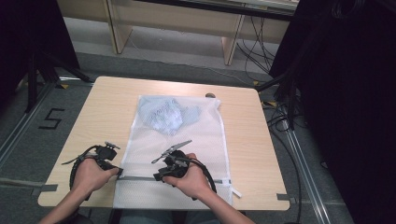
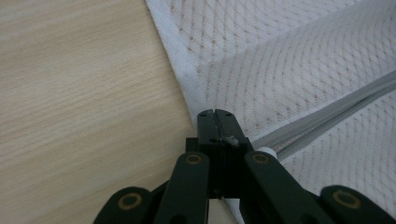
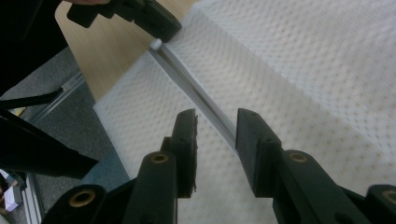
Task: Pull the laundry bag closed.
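Observation:
A white mesh laundry bag (image 1: 187, 144) lies flat on the wooden table (image 1: 102, 107) with a pale blue garment (image 1: 166, 114) inside its far end. A grey zipper (image 1: 140, 178) runs across the bag near the front edge. My left gripper (image 1: 119, 171) is shut on the bag's left edge at the zipper's end (image 2: 215, 114), beside a small white bead (image 3: 155, 44). My right gripper (image 1: 156, 177) hovers low over the zipper (image 3: 187, 79), jaws open on either side of it (image 3: 215, 123), with the pads clear of it.
The bag's front end hangs a little over the table's near edge (image 1: 163, 205). A small dark object (image 1: 210, 95) sits at the bag's far right corner. Cables (image 1: 280, 121) lie on the floor to the right, and wooden furniture legs (image 1: 231, 46) stand behind.

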